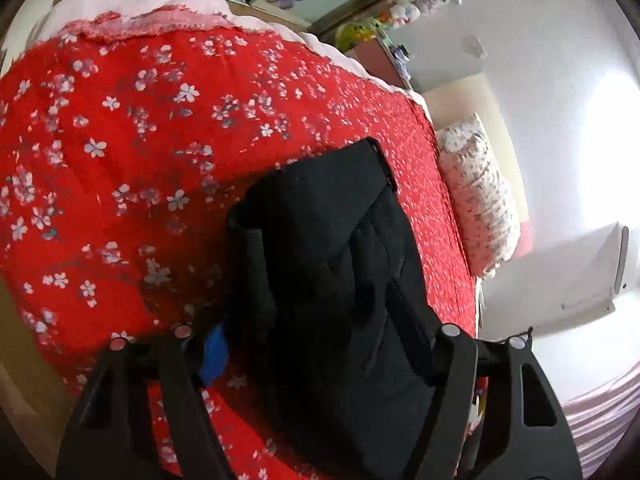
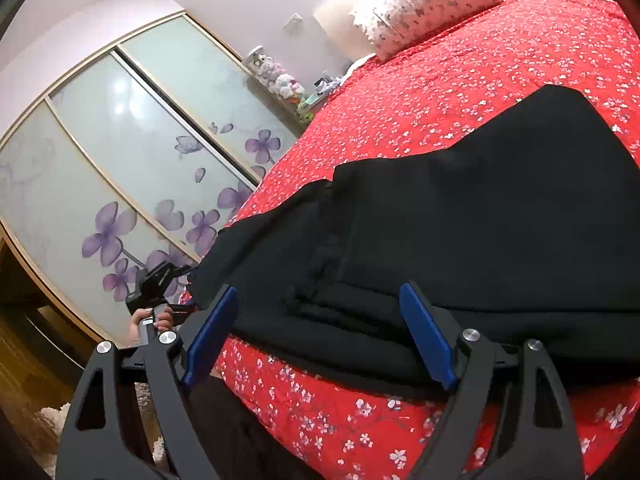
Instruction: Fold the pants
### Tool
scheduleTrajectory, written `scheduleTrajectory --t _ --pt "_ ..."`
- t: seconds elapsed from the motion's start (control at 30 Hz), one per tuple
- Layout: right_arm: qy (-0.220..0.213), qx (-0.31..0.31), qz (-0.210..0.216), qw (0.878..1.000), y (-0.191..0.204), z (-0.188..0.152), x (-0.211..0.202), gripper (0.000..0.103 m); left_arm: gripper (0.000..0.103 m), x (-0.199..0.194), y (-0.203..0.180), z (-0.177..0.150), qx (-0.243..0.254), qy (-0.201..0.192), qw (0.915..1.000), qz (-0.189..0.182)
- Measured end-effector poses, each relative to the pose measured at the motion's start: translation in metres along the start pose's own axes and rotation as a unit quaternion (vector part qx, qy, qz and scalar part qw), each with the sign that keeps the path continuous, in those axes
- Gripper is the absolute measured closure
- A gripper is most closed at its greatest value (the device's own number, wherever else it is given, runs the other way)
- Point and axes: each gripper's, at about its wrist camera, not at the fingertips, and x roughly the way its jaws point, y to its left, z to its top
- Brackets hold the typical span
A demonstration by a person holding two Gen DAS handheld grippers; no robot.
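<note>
right wrist view first: right gripper (image 2: 320, 332) spread wide, blue pads (image 2: 426, 336) bracketing the near folded edge of the black pants (image 2: 480, 220), nothing pinched; layered folds of cloth stacked between the fingers; pants lying on the red floral bedspread (image 2: 460, 68); further out, the person's hand (image 2: 154, 322) gripping the other tool's handle past the bed's left edge; floral pillow (image 2: 424, 4) up at the head; sliding wardrobe doors (image 2: 120, 168) with purple flowers beyond. left wrist view now: left gripper (image 1: 320, 344) fingers far apart too, dark cloth filling the gap between them, one blue pad (image 1: 214, 354) peeking out at the left; cannot tell whether cloth is touched; pants running away across the bedspread toward the pillow.
</note>
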Motion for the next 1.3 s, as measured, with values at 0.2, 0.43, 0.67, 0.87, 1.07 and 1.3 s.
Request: scheduleTrajectory --t 0.2,0.43,0.67,0.87,1.07,1.3 --pt "-0.002 -0.002 -0.001 1.000 0.002 0.000 0.000 0.018 0.056 -0.001 -0.016 0.001 0.010 -0.023 0.9993 0.026" --pt "-0.013 0.002 0.006 1.000 0.002 0.000 -0.007 0.018 0.080 -0.010 -0.039 -0.007 0.068 -0.045 0.9954 0.051" --pt "-0.052 0.022 0.017 0.998 -0.003 0.005 -0.027 0.018 0.082 -0.027 -0.102 -0.023 0.166 -0.068 0.9826 0.048" --pt "-0.098 0.062 0.025 0.993 -0.018 0.013 -0.052 0.018 0.083 -0.048 -0.185 -0.060 0.266 -0.086 0.9599 0.015" --pt "-0.158 0.107 0.022 0.981 -0.038 0.018 -0.082 0.018 0.083 -0.061 -0.271 -0.131 0.367 -0.072 0.9267 -0.039" --pt "-0.227 0.154 0.014 0.962 -0.064 0.022 -0.116 0.018 0.083 -0.020 -0.342 -0.252 0.439 0.022 0.8914 -0.110"
